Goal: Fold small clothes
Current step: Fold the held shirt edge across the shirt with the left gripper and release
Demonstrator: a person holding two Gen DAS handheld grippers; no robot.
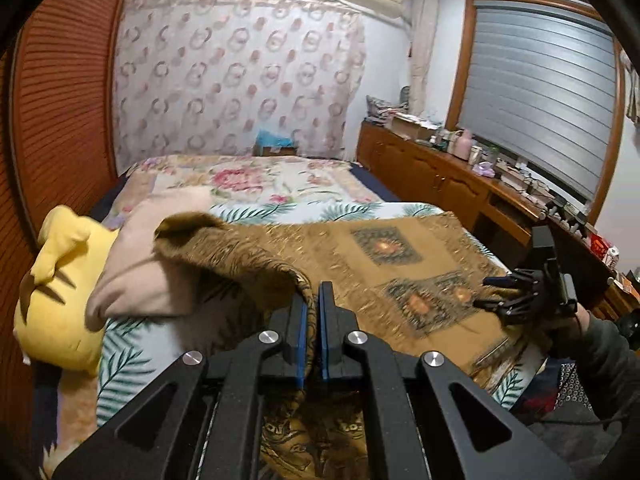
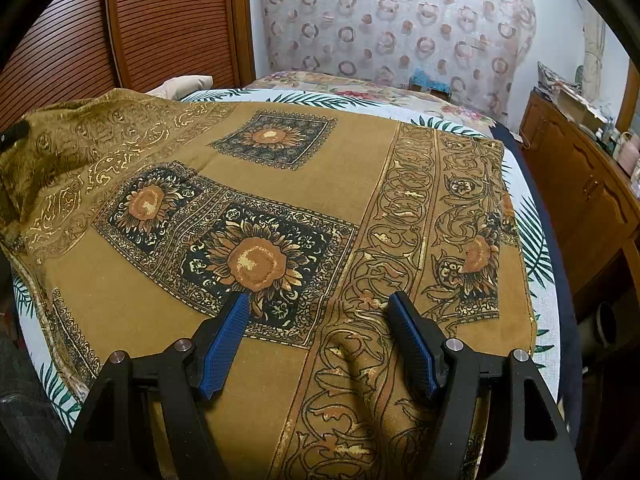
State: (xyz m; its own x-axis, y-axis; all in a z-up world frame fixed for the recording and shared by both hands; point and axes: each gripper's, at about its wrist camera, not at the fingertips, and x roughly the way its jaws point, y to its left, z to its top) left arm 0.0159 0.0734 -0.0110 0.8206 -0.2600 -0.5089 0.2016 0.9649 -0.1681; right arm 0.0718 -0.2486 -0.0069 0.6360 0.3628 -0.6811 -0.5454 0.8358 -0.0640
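Observation:
A brown cloth (image 2: 340, 184) with sunflower squares and scroll borders lies spread on the bed. My left gripper (image 1: 313, 296) is shut on the cloth's left edge and lifts it off the bed, so the cloth (image 1: 256, 252) drapes over the fingers and hangs below. My right gripper (image 2: 318, 304) is open, low over the cloth's near part, a finger on either side of a small ridge in the fabric. The right gripper also shows in the left wrist view (image 1: 496, 292), at the cloth's right edge, fingers apart.
A bed (image 1: 280, 204) with a leaf-print sheet and floral quilt holds the cloth. A yellow plush toy (image 1: 60, 280) and a beige pillow (image 1: 160, 248) lie on the left. A wooden sideboard (image 1: 460, 176) with clutter runs along the right. A wooden slatted door (image 2: 160, 20) stands on the left.

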